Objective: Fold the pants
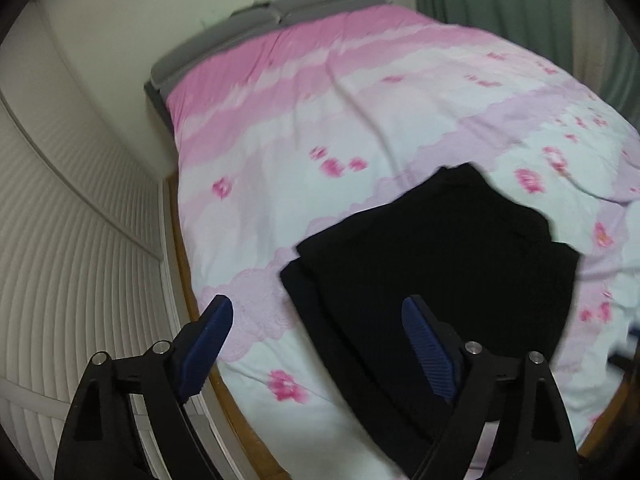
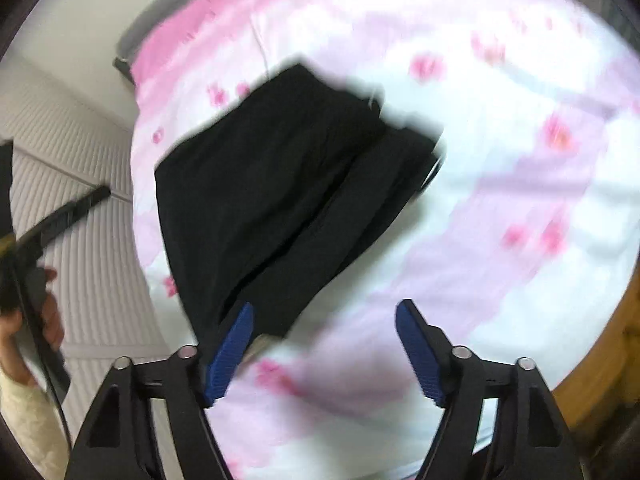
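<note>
Pants folded on pink floral quilt, left tool and right tool both spread empty, grey pillows beyond

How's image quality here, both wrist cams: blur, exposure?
Left wrist: mild motion blur on the bedspread; black pants show little fold detail. Right wrist: heavier smear, pants edges ghosted, bedspread blown out white. Both: strong fisheye vignette.

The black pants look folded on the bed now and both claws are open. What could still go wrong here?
The pants lie near the bed's wooden edge, so a nudge could slide them off. The layers look uneven, so the fold may slump. The right gripper hovers close; one finger overlaps the cloth and could snag it.
</note>
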Demonstrator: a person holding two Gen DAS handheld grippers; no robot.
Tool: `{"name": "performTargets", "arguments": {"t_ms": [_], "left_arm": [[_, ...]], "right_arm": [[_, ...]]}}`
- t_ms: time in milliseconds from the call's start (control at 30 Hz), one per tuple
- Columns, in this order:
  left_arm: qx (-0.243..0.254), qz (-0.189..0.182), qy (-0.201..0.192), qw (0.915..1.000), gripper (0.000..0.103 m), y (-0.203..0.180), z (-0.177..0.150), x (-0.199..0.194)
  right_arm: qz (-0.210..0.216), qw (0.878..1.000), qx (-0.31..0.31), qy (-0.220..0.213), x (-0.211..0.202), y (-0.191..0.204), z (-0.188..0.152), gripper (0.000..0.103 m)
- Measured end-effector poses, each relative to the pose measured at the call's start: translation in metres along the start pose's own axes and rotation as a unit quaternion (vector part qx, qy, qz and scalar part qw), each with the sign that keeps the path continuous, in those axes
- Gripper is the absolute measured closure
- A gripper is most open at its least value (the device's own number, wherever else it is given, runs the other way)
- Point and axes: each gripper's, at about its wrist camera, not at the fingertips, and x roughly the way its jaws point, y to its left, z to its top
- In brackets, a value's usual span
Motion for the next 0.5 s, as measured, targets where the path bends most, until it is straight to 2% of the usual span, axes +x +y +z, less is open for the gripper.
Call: {"name": "performTargets", "arguments": {"t_ms": [67, 200, 367, 500], "left_arm": [[0.003, -0.023, 0.0, 0.9997, 0.01, -0.024, -0.001, -0.022], [-0.004, -0.054, -0.015, 0.9984, 0.01, -0.07, 0.005, -0.064], [-0.024, -0.044, -0.048, 0.9976, 0.006, -0.138, 0.023, -0.112], [-0.052, -0.031, -0.07, 0.9957, 0.004, -0.197, 0.036, -0.143]], "right_arm": [[-0.009, 0.999, -0.033, -0.028, -0.027, -0.017, 0.013, 0.026], [-0.01, 0.994, -0.079, -0.076, -0.081, -0.046, 0.036, 0.023], [-0.009, 0.985, -0.12, -0.122, -0.133, -0.083, 0.053, 0.022], [-0.005, 0.979, -0.152, -0.137, -0.161, -0.119, 0.07, 0.022]]}}
